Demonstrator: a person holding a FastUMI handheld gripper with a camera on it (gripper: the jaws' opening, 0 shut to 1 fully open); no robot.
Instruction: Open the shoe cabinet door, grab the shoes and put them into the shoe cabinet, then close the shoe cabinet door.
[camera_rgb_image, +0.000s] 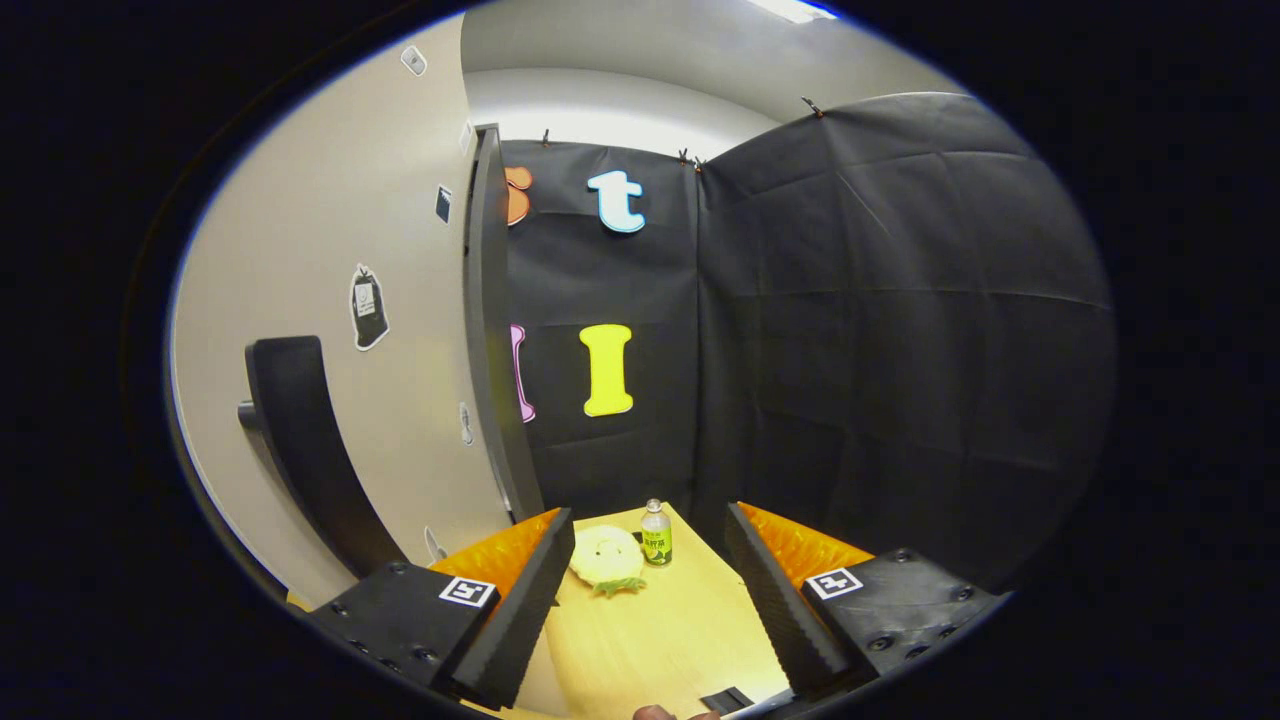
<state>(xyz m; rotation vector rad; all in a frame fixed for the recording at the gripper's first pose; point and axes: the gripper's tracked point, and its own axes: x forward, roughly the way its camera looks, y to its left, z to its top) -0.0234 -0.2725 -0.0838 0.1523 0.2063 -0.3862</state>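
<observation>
Two fingers of the gripper are spread wide, empty; the beige cabinet door is best swung by its black curved handle.

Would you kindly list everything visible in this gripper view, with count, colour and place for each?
cabinet door: one, beige, standing left of the fingers, its dark edge turned toward the black cloth
door handle: one, black, a curved bar on the door's face, above the left finger
stickers: several, small, black and white, scattered on the door
table: one, light wood, under and ahead of the fingers
plush toy: one, pale yellow with a green frill, on the table just ahead of the fingers
bottle: one, small, green label, pale cap, upright beside the toy
booth wall: black cloth, beyond the table
gripper: one, fingers apart, nothing between them
</observation>
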